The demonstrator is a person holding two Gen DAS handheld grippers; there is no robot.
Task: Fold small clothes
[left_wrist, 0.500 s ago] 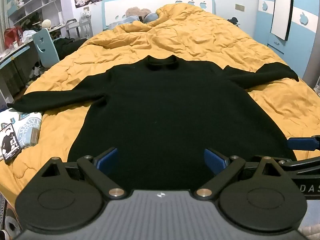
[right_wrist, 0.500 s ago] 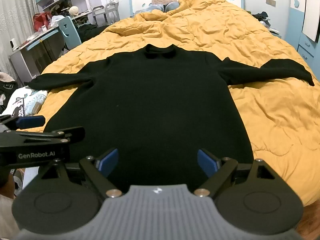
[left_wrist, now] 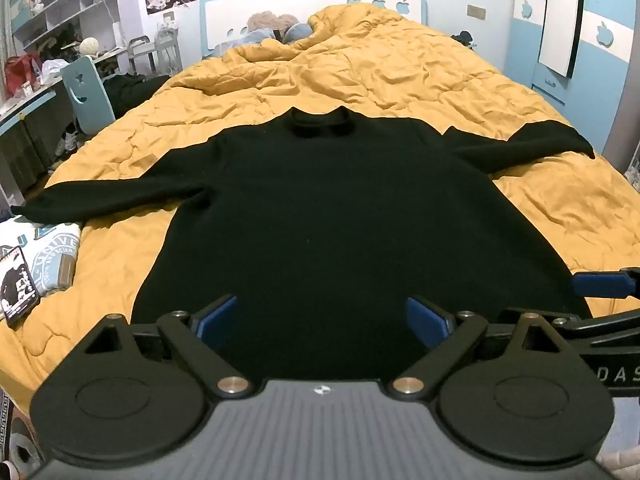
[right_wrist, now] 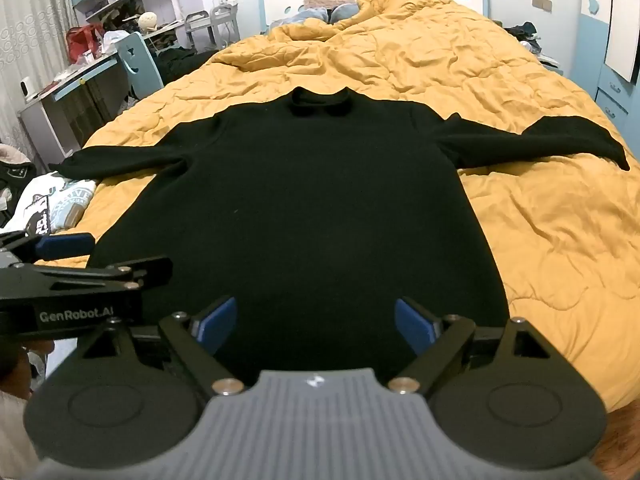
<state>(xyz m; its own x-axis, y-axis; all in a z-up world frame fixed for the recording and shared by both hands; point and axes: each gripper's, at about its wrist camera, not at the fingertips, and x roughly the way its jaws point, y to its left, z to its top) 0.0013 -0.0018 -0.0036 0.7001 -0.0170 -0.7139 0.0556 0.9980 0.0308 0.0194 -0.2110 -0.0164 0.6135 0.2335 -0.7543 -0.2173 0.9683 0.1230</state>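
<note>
While the orange quilt (left_wrist: 400, 80) covers the whole bed beyond both claws, a black sweater (left_wrist: 320, 208) lies flat on it, hem nearest the claws, collar away, sleeves stretched out to either side. The left gripper (left_wrist: 322, 318) hangs over the hem with its jaws spread wide and nothing between its blue pads (left_wrist: 218, 316). The right gripper (right_wrist: 316, 318), just beside it, is equally wide apart and empty, above the same hem. Folded printed clothes (left_wrist: 52, 256) lie left of the left claw.
</note>
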